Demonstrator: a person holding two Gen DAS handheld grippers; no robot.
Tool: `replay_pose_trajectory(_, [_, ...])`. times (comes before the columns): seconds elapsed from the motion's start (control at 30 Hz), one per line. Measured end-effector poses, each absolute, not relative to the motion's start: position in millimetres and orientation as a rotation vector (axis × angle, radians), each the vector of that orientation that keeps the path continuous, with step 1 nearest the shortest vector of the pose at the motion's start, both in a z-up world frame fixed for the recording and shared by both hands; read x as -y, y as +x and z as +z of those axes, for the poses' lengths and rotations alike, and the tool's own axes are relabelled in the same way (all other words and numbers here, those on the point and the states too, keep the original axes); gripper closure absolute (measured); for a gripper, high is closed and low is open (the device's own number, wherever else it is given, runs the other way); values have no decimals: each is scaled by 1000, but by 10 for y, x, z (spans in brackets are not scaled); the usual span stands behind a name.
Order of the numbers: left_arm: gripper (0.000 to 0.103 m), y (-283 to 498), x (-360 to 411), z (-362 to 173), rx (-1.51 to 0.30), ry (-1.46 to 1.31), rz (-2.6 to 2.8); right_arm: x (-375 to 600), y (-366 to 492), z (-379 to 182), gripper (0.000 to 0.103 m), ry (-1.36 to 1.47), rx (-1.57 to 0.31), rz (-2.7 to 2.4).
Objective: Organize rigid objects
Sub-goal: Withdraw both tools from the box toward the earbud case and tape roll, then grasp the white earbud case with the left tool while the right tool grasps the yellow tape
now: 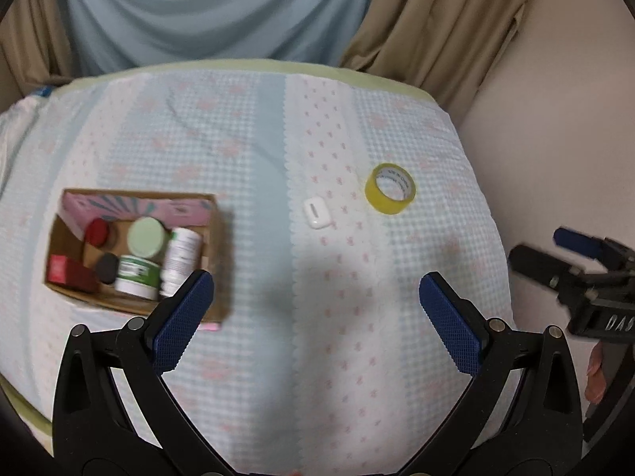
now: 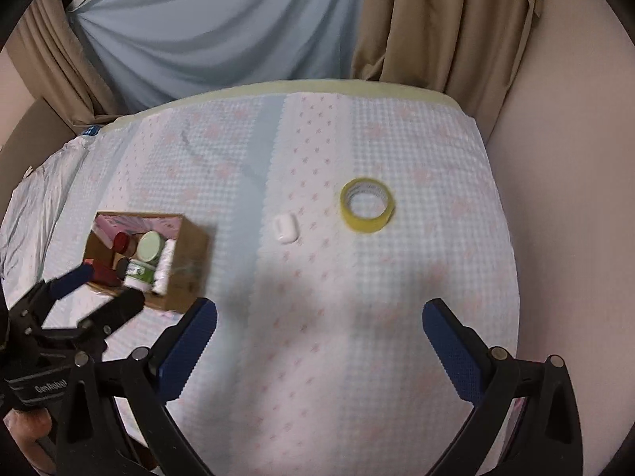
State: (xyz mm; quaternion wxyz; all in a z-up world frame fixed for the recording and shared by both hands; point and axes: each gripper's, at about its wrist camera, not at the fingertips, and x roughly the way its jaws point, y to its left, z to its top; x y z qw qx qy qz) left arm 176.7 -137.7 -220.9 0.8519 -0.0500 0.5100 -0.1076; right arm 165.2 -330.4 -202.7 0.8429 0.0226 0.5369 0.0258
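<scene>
Now, with both the left gripper (image 1: pixel 316 291) and right gripper (image 2: pixel 319 319) spread wide and empty, the white earbud case (image 2: pixel 285 228) and yellow tape roll (image 2: pixel 368 205) lie outside the cardboard box (image 2: pixel 189 254), so descend squarely over one.

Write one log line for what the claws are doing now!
left claw: open, empty | right claw: open, empty | box: filled | tape roll, white case: loose on cloth

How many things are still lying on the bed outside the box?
2. A yellow tape roll lies toward the right, and a small white case sits just left of it, between the roll and the cardboard box. Everything else visible is inside the box.
</scene>
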Motion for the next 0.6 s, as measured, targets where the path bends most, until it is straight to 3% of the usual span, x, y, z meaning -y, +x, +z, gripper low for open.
replay_pose_trajectory(0.17, [0,2031,1676,-2666,-1092,-65,-186,3694,1926,-2341,0,87,-1128,55])
replay_pose_trajectory(0.47, [1,2685,2051,-4002,-1033,-70,-109,4054,2491,-3413,0,100,-1010,65])
replay_pose_trajectory(0.6, [7,2928,2213,-4541,-1037,-58,-78,4048,2739,-3938,0,79,-978,87])
